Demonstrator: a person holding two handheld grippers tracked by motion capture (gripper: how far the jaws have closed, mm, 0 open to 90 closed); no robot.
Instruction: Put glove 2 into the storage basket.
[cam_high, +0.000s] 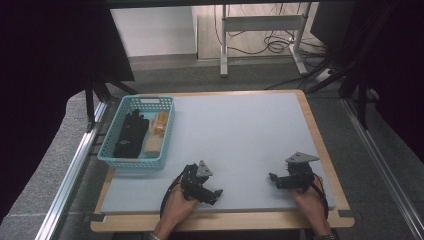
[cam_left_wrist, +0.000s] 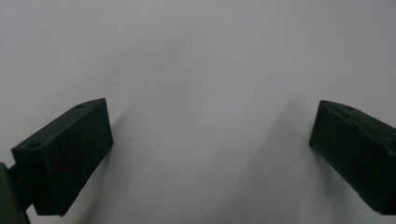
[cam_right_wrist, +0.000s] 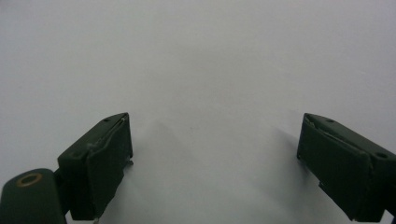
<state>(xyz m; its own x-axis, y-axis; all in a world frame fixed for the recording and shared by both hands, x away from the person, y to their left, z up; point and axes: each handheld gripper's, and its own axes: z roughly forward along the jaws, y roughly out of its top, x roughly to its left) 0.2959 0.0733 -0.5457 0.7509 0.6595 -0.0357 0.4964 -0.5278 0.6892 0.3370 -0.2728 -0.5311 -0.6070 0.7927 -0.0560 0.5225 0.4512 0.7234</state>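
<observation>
My left gripper (cam_high: 216, 194) rests low over the pale grey mat (cam_high: 240, 135) near the front edge, held by a hand, tips pointing right. Its jaws stand wide apart in the left gripper view, the left gripper (cam_left_wrist: 212, 140) open over bare mat. My right gripper (cam_high: 272, 178) sits at the front right, tips pointing left toward the other one. In the right gripper view the right gripper (cam_right_wrist: 215, 154) is open too, nothing between its fingers. A light blue basket (cam_high: 116, 160) stands at the left edge with a black glove (cam_high: 131, 135) and tan blocks (cam_high: 156, 134) inside.
The mat covers a wooden table (cam_high: 327, 165) with metal rails along both sides. Beyond the far edge are a white desk frame (cam_high: 260, 25) and loose cables (cam_high: 277, 45) on the floor. Dark curtains hang at left and right.
</observation>
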